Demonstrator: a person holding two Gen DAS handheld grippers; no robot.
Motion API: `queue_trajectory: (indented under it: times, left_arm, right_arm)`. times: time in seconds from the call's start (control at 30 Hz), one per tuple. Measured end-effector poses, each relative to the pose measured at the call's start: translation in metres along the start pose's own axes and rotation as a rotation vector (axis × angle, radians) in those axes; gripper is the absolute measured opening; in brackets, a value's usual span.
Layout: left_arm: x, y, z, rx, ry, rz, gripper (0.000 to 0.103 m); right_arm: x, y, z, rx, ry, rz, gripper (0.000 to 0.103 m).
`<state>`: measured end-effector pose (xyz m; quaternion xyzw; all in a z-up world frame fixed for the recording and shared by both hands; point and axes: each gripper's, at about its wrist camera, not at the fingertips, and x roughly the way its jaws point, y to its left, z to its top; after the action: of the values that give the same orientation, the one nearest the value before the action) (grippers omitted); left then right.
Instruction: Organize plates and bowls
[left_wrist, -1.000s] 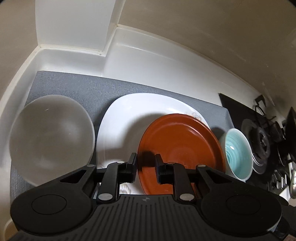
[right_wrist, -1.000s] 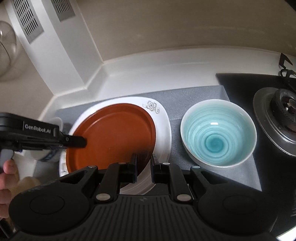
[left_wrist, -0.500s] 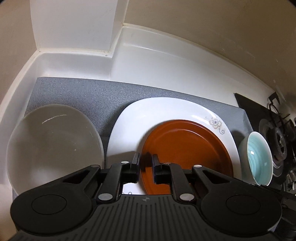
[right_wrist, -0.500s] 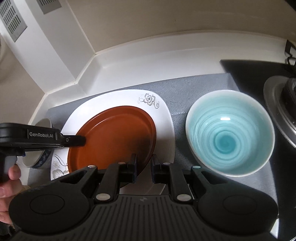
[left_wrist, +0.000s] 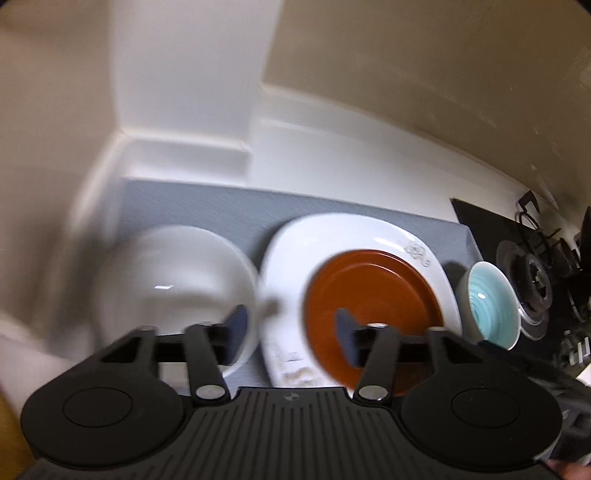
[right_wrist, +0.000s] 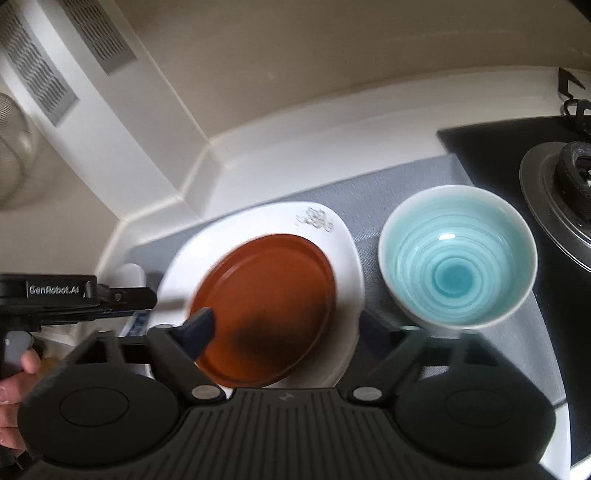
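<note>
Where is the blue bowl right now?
The blue bowl sits on the grey mat, between the white plate and the stove burner.

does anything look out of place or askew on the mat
Nothing is spilled or broken. The brown plate sits off-centre on the white plate, toward its near-right side. The teal bowl stands upright beside them.

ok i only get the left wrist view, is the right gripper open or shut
Observer: Open. The right gripper has its fingers spread wide over the brown plate.
Operator: what's its right finger near
Observer: The near rim of the teal bowl; I cannot tell if it touches.
Operator: anything hidden below my gripper
Observer: Yes, a small blue-and-white dish sits beside the white plate, just under the left gripper.
</note>
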<state>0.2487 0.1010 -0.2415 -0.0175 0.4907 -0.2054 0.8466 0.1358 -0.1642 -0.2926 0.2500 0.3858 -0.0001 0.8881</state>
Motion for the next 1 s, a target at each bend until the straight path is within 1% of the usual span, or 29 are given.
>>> queue_trajectory:
  times: [0.07,0.1,0.13,0.17,0.27,0.33,0.4,0.47,0.53,0.63,0.67,0.7,0.73,0.77,0.8,0.83,0.87,0.93,0.97,1.0]
  left_arm:
    - [-0.018,0.011,-0.006,0.003,-0.025,-0.013,0.089]
    - [-0.026,0.017,-0.010,0.002,-0.032,-0.012,0.093]
    - [-0.033,0.022,-0.013,0.004,-0.044,0.007,0.097]
    - [-0.038,0.025,-0.017,0.014,-0.055,0.026,0.099]
    - [-0.045,0.032,-0.030,0.072,-0.063,0.082,0.100]
    - [-0.051,0.039,-0.039,0.081,-0.082,0.094,0.100]
    - [-0.056,0.048,-0.045,0.057,-0.099,0.072,0.100]
    - [-0.064,0.057,-0.052,0.046,-0.133,0.000,0.096]
    - [-0.069,0.065,-0.057,0.023,-0.158,-0.037,0.095]
    - [-0.064,0.080,-0.060,-0.056,-0.140,-0.022,0.093]
    - [-0.061,0.086,-0.061,-0.075,-0.126,-0.019,0.093]
    - [-0.056,0.090,-0.061,-0.076,-0.090,-0.014,0.093]
    - [-0.049,0.097,-0.060,-0.089,-0.047,-0.001,0.086]
    - [-0.044,0.105,-0.060,-0.125,-0.033,0.004,0.069]
    - [-0.040,0.113,-0.059,-0.155,-0.020,-0.003,0.059]
    - [-0.036,0.119,-0.059,-0.172,-0.008,-0.028,0.045]
    - [-0.035,0.124,-0.059,-0.189,-0.009,-0.046,0.042]
    - [-0.036,0.131,-0.057,-0.215,-0.036,-0.026,0.041]
    - [-0.038,0.133,-0.057,-0.222,-0.048,-0.017,0.039]
    - [-0.039,0.134,-0.055,-0.225,-0.064,-0.024,0.038]
  right_arm:
    - [-0.008,0.006,-0.002,-0.009,-0.008,0.013,0.093]
    - [-0.012,0.009,-0.003,-0.018,-0.011,0.014,0.096]
    - [-0.013,0.012,-0.004,-0.028,-0.010,0.011,0.098]
    - [-0.014,0.016,-0.005,-0.038,-0.009,-0.005,0.101]
    - [-0.013,0.026,-0.009,-0.060,0.000,-0.029,0.102]
    - [-0.007,0.034,-0.012,-0.071,0.024,-0.036,0.102]
    - [-0.002,0.043,-0.014,-0.081,0.049,-0.038,0.102]
    - [0.001,0.054,-0.015,-0.106,0.057,-0.038,0.102]
    - [0.002,0.066,-0.015,-0.141,0.068,-0.037,0.102]
    - [0.002,0.081,-0.014,-0.195,0.083,-0.045,0.102]
    - [0.003,0.086,-0.014,-0.211,0.088,-0.047,0.102]
    - [0.003,0.090,-0.014,-0.223,0.093,-0.045,0.103]
    - [0.003,0.094,-0.015,-0.236,0.096,-0.046,0.103]
    - [0.004,0.098,-0.016,-0.247,0.100,-0.048,0.103]
    - [0.006,0.101,-0.017,-0.262,0.106,-0.046,0.103]
    - [0.008,0.105,-0.019,-0.283,0.109,-0.048,0.103]
    - [0.011,0.109,-0.020,-0.307,0.111,-0.053,0.103]
    - [0.017,0.117,-0.021,-0.346,0.117,-0.047,0.103]
    - [0.021,0.120,-0.020,-0.354,0.122,-0.026,0.103]
    - [0.024,0.122,-0.019,-0.360,0.124,0.002,0.103]
